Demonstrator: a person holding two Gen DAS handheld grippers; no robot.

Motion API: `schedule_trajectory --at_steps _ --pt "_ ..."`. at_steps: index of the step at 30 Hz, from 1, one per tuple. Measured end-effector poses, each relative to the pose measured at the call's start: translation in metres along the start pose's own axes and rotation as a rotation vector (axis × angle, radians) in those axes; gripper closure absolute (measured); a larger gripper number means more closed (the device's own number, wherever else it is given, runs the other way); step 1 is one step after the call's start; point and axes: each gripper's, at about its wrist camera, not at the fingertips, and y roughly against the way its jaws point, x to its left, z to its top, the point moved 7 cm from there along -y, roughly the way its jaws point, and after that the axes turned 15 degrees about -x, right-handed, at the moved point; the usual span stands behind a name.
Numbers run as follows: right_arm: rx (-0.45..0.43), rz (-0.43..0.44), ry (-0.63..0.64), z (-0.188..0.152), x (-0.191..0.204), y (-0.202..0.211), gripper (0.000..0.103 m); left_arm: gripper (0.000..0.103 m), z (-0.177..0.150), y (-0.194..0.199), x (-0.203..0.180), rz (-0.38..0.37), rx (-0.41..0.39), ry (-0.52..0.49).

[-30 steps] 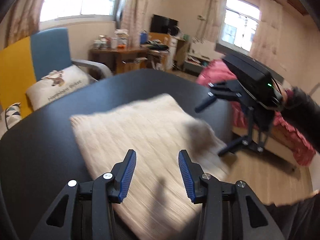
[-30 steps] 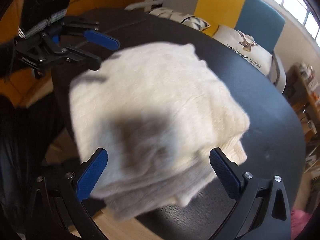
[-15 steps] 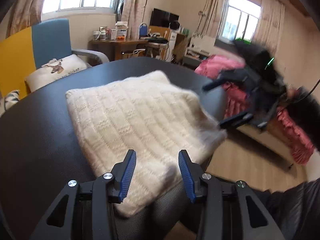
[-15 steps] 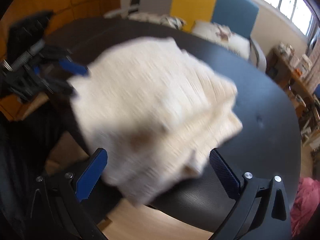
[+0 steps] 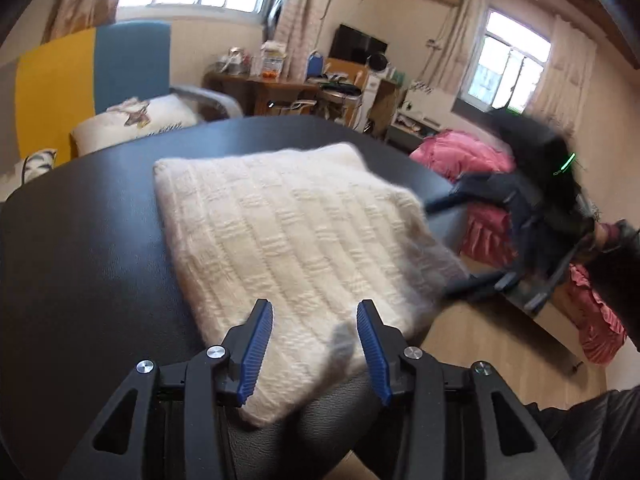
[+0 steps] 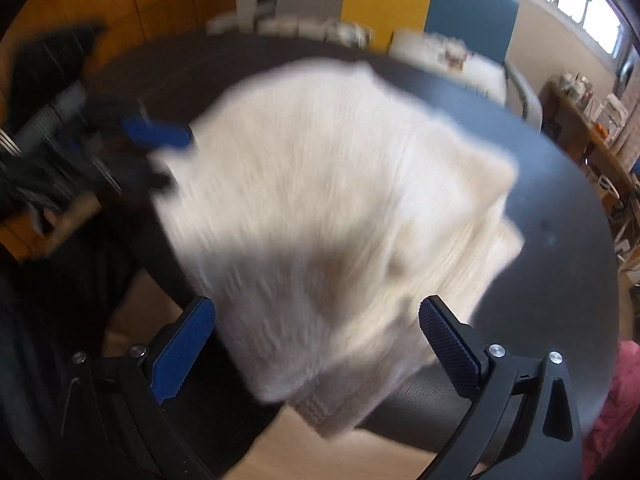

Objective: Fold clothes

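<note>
Cream knit sweater [image 5: 296, 248] lay folded into a thick rectangular stack on the black table [image 5: 80, 264], its near corner just ahead of and below the left gripper [image 5: 314, 350] and overhanging the table edge toward the floor. In the right wrist view the stack [image 6: 332, 208] filled the space ahead of the right gripper [image 6: 316, 344], layered edges showing at its right side; view was motion-blurred, so fine detail could not be read. Judgement: folding looked essentially complete; remaining step was squaring and seating the stack. To do it well, push the overhanging corner back onto the table with flat contact, not a pinch, so the layers do not slide apart. Left gripper was partly open, holding nothing, fingers pointed forward over the near corner. Right gripper was spread wide, empty, off the stack's right edge, angled down toward it.
</note>
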Motion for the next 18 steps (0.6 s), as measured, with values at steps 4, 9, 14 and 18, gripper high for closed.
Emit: schedule_trajectory --at_steps 4,9,14,18 --pt "-0.080 0.066 -0.101 0.016 -0.017 -0.002 0.000 0.059 0.001 -0.004 0.001 -0.015 0.007 0.037" --pt "0.045 0.153 -0.152 -0.013 -0.022 -0.029 0.000 0.059 0.049 0.007 0.016 -0.017 -0.074 0.071" --pt "-0.146 0.154 -0.203 0.037 -0.051 -0.002 0.000 0.059 0.092 -0.028 0.048 0.063 -0.076 0.004" --pt "-0.176 0.205 -0.231 0.058 -0.070 -0.017 0.000 0.059 0.099 -0.066 0.056 0.073 -0.020 -0.043"
